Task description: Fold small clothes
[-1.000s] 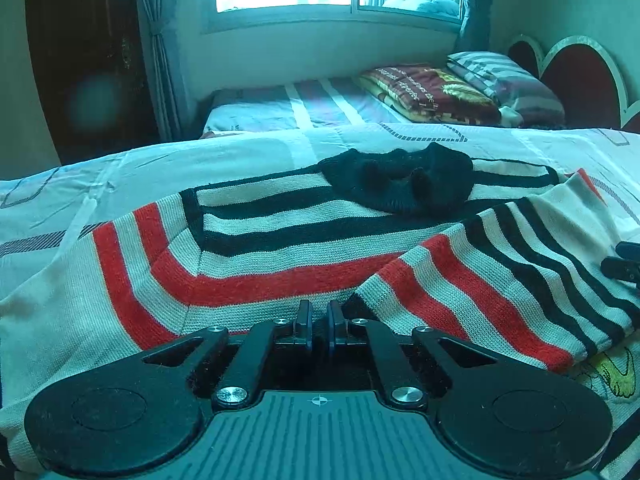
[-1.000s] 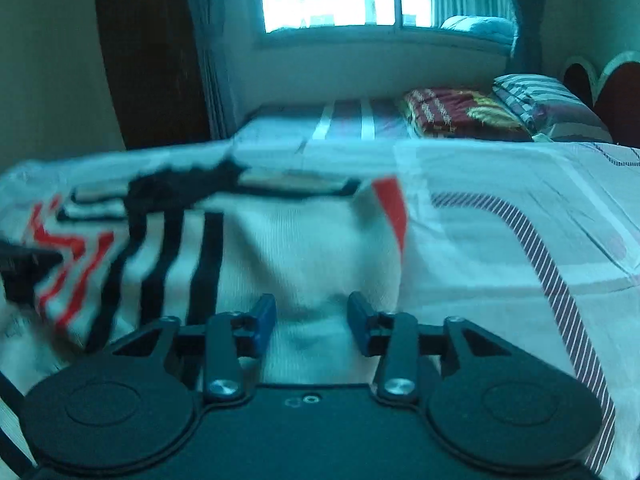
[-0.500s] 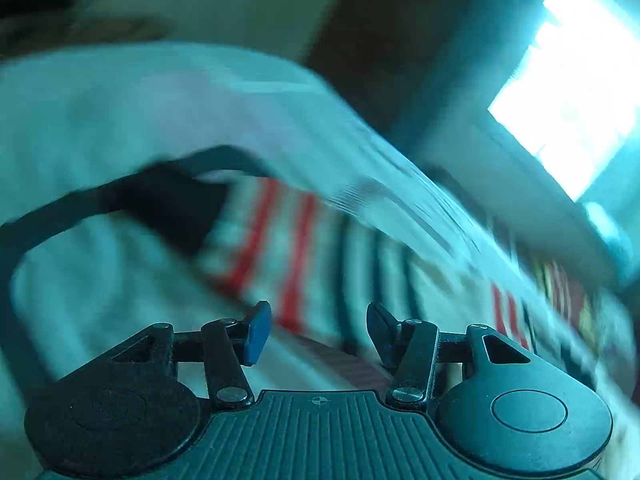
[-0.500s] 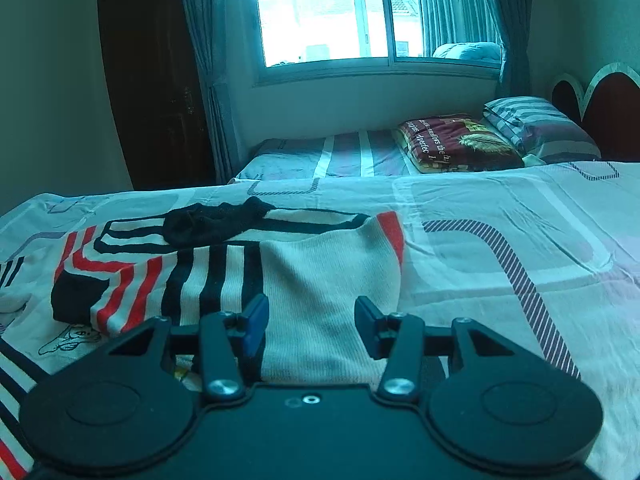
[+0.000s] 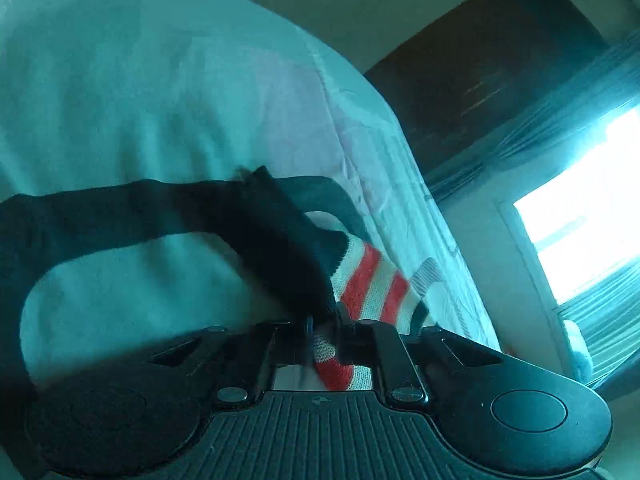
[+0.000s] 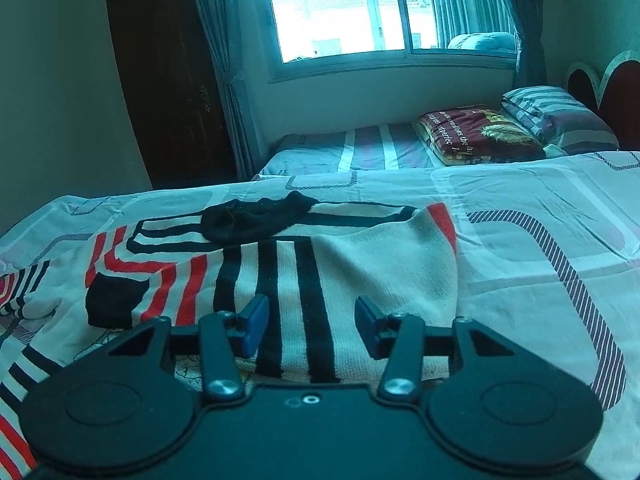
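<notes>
Since half a second ago, left gripper (image 5: 322, 326) has gone from spread to clenched on the striped sweater (image 5: 370, 286); I am pinching a red-and-cream edge with a dark band right at the fingertips, camera rolled over on its side. Right gripper (image 6: 312, 328) is hovering much as it was, jaws standing apart, nothing between them.

Just under and ahead of the right tool, the sweater (image 6: 280, 280) is lying on the bedsheet (image 6: 540, 248), partly folded, black stripes running away from me. Left of it, a black cuff is resting on the red bands. Farther on, the dark collar is sitting bunched at the top edge. Beyond that, a pillow (image 6: 480, 132) is lying against the wall under the window (image 6: 340, 12).

Judgement: I am lifting a side edge to fold inward. Keeping the pinch firm, carrying low, and laying the edge parallel to the stripes should be giving a square fold; right tool could be pinning the body down.
</notes>
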`<action>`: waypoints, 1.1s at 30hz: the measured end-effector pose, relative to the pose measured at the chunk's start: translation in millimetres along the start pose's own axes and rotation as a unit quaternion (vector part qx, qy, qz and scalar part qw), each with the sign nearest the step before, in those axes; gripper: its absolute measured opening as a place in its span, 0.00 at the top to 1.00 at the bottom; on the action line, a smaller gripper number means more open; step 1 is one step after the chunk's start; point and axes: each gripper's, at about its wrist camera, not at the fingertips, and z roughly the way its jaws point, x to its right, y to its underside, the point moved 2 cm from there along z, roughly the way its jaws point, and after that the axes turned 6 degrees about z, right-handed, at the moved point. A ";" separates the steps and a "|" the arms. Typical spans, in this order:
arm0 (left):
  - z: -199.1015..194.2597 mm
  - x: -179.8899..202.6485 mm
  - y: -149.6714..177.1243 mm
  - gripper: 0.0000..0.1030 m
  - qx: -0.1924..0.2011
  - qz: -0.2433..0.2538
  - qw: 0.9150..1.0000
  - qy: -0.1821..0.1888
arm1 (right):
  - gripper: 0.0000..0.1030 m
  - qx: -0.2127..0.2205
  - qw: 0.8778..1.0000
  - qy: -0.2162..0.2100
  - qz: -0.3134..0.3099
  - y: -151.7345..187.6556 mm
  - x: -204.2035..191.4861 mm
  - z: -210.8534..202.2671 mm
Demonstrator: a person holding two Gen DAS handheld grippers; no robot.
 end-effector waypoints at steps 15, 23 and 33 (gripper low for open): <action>-37.3 317.9 146.1 0.91 -0.017 0.423 0.881 0.210 | 0.54 0.016 0.998 0.022 0.048 -1.2 27.7 -23.6; 30.9 392.7 344.7 0.90 -0.205 0.556 0.778 0.207 | 0.54 0.004 0.990 0.043 0.132 6.0 63.5 -44.0; -37.2 318.1 259.7 0.78 -0.089 0.561 0.803 0.181 | 0.44 0.003 0.980 -0.031 0.199 1.7 44.5 -22.2</action>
